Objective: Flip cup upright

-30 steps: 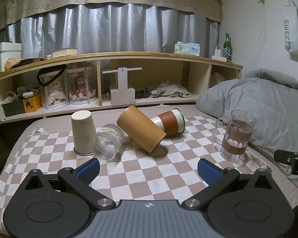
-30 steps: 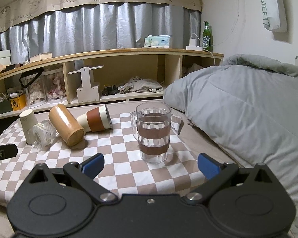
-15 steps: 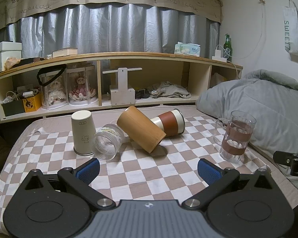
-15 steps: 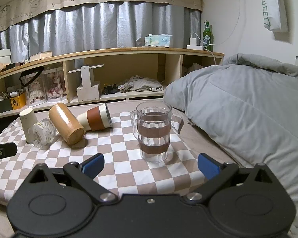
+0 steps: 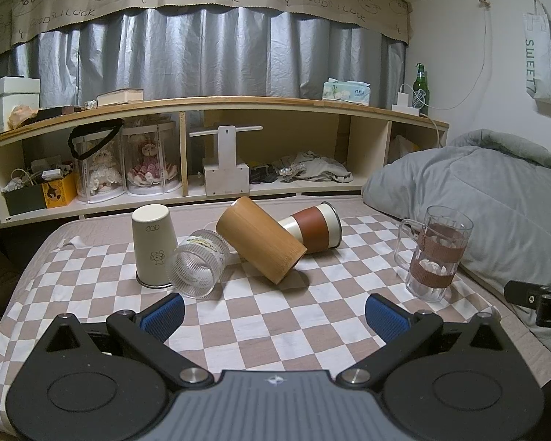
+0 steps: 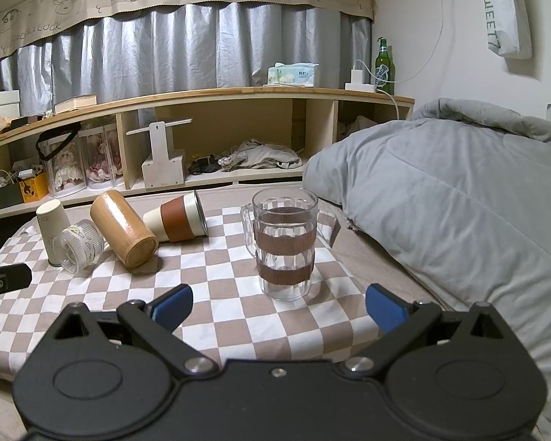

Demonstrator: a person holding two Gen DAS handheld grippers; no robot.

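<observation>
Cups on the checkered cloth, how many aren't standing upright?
4. The white cup stands upside down at left; the ribbed glass, bamboo cup and brown-banded cup lie on their sides. The glass mug is upright.

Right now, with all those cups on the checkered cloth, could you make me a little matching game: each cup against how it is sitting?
Cups:
1. white cup
2. bamboo cup
3. glass mug
4. ribbed glass

States:
A. upright, mouth up
B. upside down, mouth on the cloth
C. on its side, open mouth toward the camera
D. tipped over, closed end toward the camera

Pairs: 1-B, 2-D, 3-A, 4-C
</observation>
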